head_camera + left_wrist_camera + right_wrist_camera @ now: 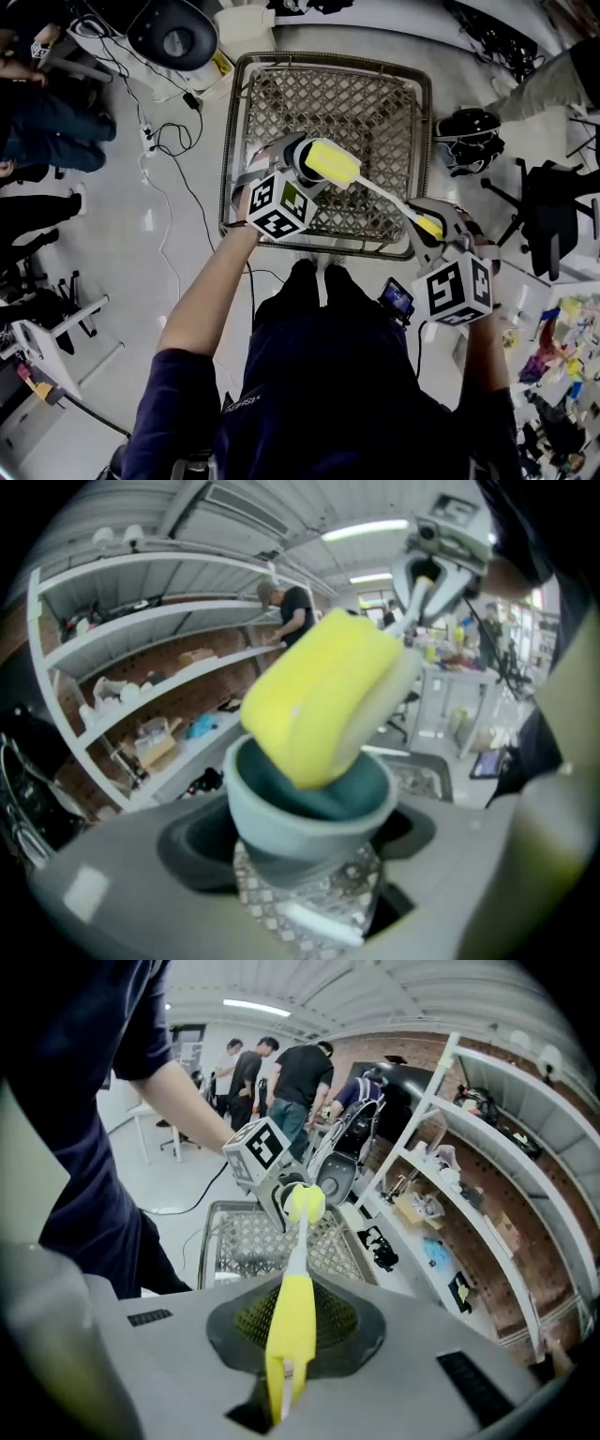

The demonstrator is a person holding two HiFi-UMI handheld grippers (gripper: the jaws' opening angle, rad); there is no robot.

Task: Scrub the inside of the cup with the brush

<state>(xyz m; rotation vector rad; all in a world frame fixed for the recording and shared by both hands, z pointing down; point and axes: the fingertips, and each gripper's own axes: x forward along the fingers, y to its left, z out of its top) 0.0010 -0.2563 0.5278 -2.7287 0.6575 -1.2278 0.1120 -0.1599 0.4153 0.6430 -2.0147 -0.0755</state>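
My left gripper (298,167) is shut on a small grey-green cup (309,808), held tilted above the wire mesh table (375,103). The brush's yellow sponge head (319,700) sits at the cup's mouth, its lower end dipping inside. From it a thin white stem (389,199) runs right to the yellow handle (291,1335), on which my right gripper (433,230) is shut. In the right gripper view the sponge head (306,1202) meets the cup, held by the left gripper (281,1190) with its marker cube. The cup's bottom is hidden by the sponge.
Cables (159,141) trail on the floor left of the table. A dark helmet-like object (469,139) and an office chair (548,211) stand at the right. A phone (397,300) rests near my right thigh. Shelves (141,667) and several people (281,1072) are in the background.
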